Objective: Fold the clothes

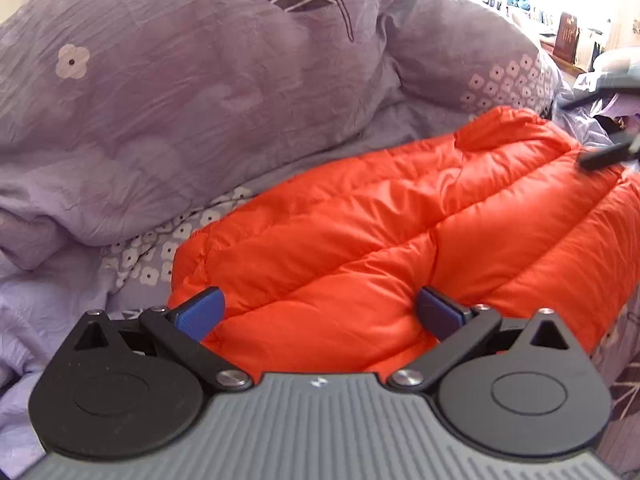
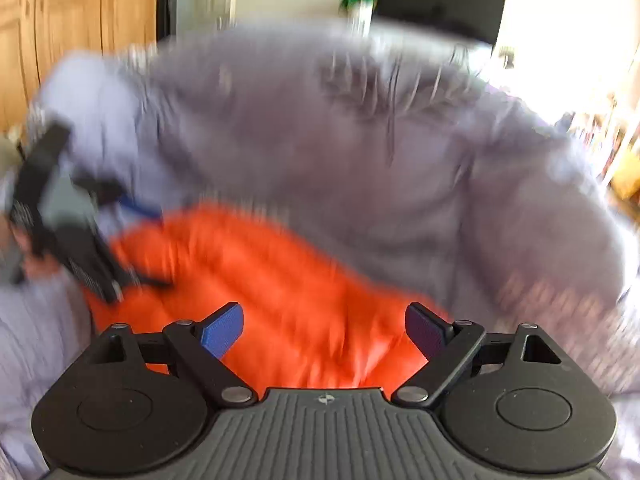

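An orange quilted puffer jacket [image 1: 380, 232] lies flat on a bed with lilac flowered bedding. My left gripper [image 1: 320, 312] is open, its blue pads [image 1: 200, 314] spread wide just above the jacket's near edge, holding nothing. My right gripper [image 2: 324, 332] is open and empty over the jacket [image 2: 280, 300] in the blurred right wrist view. The right gripper also shows at the far right of the left wrist view [image 1: 604, 152], over the jacket's far end. The left gripper shows at the left of the right wrist view [image 2: 80, 236].
A bulky lilac duvet [image 1: 200, 100] with leaf and flower print is heaped behind the jacket. A cluttered shelf [image 1: 568, 36] stands at the back right by a bright window. Wooden wardrobe doors [image 2: 72, 20] stand behind the bed.
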Action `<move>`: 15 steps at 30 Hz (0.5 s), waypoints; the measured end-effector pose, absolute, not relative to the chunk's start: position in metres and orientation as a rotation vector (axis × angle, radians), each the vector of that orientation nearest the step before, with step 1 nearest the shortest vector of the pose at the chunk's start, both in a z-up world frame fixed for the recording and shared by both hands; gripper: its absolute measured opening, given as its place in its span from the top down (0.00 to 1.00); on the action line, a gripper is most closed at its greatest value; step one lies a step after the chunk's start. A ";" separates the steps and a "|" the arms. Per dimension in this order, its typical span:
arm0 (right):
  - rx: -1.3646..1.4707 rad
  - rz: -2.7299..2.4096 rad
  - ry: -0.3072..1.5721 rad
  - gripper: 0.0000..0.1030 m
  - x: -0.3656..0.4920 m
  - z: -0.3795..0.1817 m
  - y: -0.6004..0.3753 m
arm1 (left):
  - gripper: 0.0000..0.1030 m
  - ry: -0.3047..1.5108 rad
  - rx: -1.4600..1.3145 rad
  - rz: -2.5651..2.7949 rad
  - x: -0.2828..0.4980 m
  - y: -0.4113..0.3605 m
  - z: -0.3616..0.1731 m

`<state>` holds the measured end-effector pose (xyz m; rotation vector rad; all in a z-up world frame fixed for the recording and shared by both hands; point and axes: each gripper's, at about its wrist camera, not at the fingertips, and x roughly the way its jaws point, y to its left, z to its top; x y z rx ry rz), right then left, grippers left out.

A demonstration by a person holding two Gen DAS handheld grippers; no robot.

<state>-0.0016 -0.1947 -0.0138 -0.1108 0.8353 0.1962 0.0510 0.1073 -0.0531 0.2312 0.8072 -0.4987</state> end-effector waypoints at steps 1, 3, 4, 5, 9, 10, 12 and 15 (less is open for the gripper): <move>-0.048 0.185 0.876 0.17 0.003 -0.028 -0.202 | 0.00 0.815 0.226 -0.495 0.051 0.109 -0.054; 0.050 0.122 0.941 0.14 0.015 -0.058 -0.221 | 0.00 0.826 0.211 -0.490 0.053 0.110 -0.055; 0.086 0.085 0.964 0.12 0.018 -0.071 -0.230 | 0.00 0.830 0.205 -0.486 0.054 0.111 -0.055; 0.122 0.050 0.985 0.11 0.021 -0.083 -0.240 | 0.00 0.834 0.198 -0.482 0.054 0.112 -0.056; 0.183 -0.057 1.040 0.10 0.020 -0.100 -0.257 | 0.00 0.866 0.169 -0.461 0.061 0.115 -0.061; 0.160 -0.071 1.045 0.11 0.020 -0.096 -0.254 | 0.00 0.877 0.168 -0.456 0.062 0.115 -0.062; 0.063 -0.060 1.021 0.13 0.018 -0.078 -0.239 | 0.00 0.884 0.182 -0.447 0.062 0.116 -0.064; -0.081 0.005 0.957 0.12 0.017 -0.048 -0.213 | 0.00 0.865 0.224 -0.439 0.056 0.116 -0.064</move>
